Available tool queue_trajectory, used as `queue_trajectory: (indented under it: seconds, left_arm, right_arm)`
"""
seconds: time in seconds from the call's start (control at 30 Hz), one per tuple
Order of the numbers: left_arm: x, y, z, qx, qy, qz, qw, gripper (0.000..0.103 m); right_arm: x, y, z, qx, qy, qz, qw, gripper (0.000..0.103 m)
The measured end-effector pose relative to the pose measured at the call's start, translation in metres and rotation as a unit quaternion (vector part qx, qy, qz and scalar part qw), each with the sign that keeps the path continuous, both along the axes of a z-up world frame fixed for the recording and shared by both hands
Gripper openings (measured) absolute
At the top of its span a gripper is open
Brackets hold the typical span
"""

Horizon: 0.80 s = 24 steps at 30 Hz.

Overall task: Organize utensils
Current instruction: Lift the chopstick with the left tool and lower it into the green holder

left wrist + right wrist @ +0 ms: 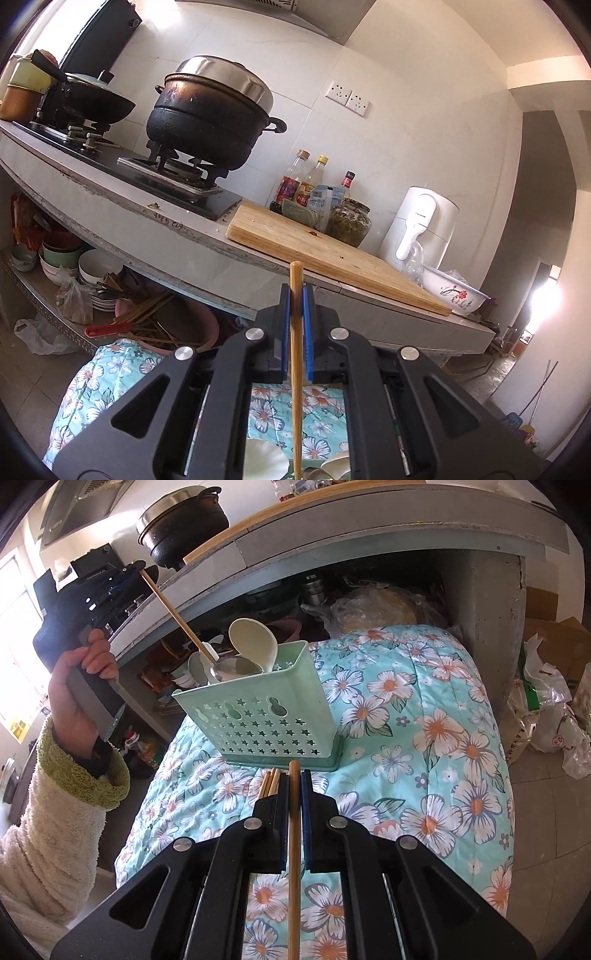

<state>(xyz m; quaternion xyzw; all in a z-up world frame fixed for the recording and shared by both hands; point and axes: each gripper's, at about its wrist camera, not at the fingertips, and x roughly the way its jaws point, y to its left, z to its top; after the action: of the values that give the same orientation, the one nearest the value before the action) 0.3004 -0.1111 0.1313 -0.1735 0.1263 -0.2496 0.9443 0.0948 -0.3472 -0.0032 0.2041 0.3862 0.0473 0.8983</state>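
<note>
My left gripper point(296, 295) is shut on a wooden chopstick point(296, 369). In the right wrist view that chopstick point(173, 609) slants from the left gripper point(129, 570) down into the green utensil basket point(258, 716). The basket stands on the floral cloth point(406, 720) and holds white spoons point(253, 638) and a metal spoon point(231, 666). My right gripper point(294, 775) is shut on another wooden chopstick point(294, 849), just in front of the basket. Several loose chopsticks point(269, 782) lie left of its fingers.
A kitchen counter point(166, 229) holds a gas stove, a black pot point(214, 114), a wok, a cutting board point(325, 251), bottles and a white kettle point(417, 229). Bowls point(74, 262) and chopsticks sit on the shelf below. Plastic bags point(546, 709) lie on the floor at right.
</note>
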Motion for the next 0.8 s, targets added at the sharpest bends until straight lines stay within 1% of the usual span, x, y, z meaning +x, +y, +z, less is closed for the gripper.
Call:
queue_trajectory:
  seconds: [0.23,0.5,0.7,0.77,0.8]
  left_arm:
    - [-0.004,-0.007,-0.026,0.009,0.007,-0.015,0.9998,0.006]
    - [-0.008,-0.012,-0.055,0.028,0.044,-0.037,0.9979,0.006]
    - [-0.013,-0.011,-0.064,0.049,0.058,-0.047,0.9960,0.006]
    - [-0.016,-0.011,-0.064,0.056,0.057,-0.046,0.9957,0.007]
    - [-0.017,-0.011,-0.064,0.059,0.058,-0.047,0.9955,0.010]
  right_arm:
    - [0.000,0.001,-0.003,0.004,0.002,0.002,1.000,0.006]
    - [-0.002,0.001,-0.002,0.005,0.001,0.003,1.000,0.006]
    - [-0.003,0.002,-0.001,0.005,-0.001,0.004,1.000,0.006]
    - [-0.003,0.003,0.000,0.003,-0.002,0.005,1.000,0.006]
    - [-0.003,0.003,0.001,0.003,-0.003,0.005,1.000,0.006]
